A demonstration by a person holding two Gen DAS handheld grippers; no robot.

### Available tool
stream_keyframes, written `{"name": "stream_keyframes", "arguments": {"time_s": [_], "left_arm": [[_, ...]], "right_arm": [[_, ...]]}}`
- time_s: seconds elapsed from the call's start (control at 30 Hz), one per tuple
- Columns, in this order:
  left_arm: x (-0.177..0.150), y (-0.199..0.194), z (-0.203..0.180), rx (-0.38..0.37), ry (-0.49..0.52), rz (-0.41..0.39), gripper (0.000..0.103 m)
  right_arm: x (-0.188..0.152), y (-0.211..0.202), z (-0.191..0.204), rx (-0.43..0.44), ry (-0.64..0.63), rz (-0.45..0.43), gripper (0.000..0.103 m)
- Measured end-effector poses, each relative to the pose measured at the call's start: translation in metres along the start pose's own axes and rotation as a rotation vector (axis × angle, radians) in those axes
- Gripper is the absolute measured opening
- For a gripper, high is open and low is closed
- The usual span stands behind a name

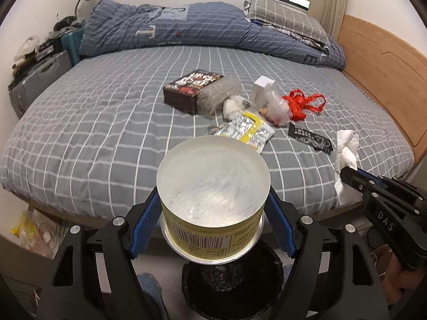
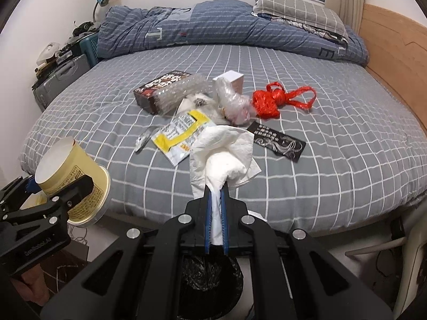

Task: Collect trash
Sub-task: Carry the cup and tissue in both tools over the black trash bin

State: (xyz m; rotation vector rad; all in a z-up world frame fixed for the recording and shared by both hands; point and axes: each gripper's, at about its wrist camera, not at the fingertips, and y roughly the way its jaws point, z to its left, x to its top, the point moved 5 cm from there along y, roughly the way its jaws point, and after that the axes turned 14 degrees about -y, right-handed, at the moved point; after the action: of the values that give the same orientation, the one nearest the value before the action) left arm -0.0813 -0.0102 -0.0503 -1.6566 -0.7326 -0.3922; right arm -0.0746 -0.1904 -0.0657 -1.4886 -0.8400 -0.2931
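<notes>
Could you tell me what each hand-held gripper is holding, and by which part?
Left hand-held gripper: yellow cup, upside down, clamped across its side wall. Right hand-held gripper: white tissue, pinched at its lower end.

"das" on right gripper (image 1: 347, 176) body

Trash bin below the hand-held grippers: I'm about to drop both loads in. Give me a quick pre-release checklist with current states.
1. Left hand-held gripper clamped on the yellow cup: ok.
2. Right hand-held gripper shut on the white tissue: ok.
3. Black-lined bin below the cup: ok.
4. Bin below the tissue: ok.
5. Cup empty inside: cannot tell, it is held upside down.
6. Bed cleared of trash: not ok, dark box, red bag and wrappers remain.
</notes>
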Motion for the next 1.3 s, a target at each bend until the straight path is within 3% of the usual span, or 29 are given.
{"name": "stream_keyframes", "arguments": {"time_s": [0.33, 0.47, 1.03, 1.3], "left_arm": [[-0.037, -0.004, 0.016, 0.049, -0.003, 0.030, 0.073], [-0.058, 0.001, 0.022, 0.047, -0.004, 0.083, 0.073], [-0.127, -0.003, 0.043, 0.094, 0.015, 0.175, 0.073], [-0.141, 0.010, 0.052, 0.115, 0.023, 0.194, 0.073]], "right_arm": [[-0.035, 0.003, 0.017, 0.027, -0.003, 0.064, 0.006], [-0.050, 0.006, 0.025, 0.036, -0.009, 0.092, 0.006], [-0.120, 0.009, 0.046, 0.077, -0.018, 0.227, 0.006], [-0.142, 0.015, 0.063, 0.067, -0.040, 0.253, 0.006]]}}
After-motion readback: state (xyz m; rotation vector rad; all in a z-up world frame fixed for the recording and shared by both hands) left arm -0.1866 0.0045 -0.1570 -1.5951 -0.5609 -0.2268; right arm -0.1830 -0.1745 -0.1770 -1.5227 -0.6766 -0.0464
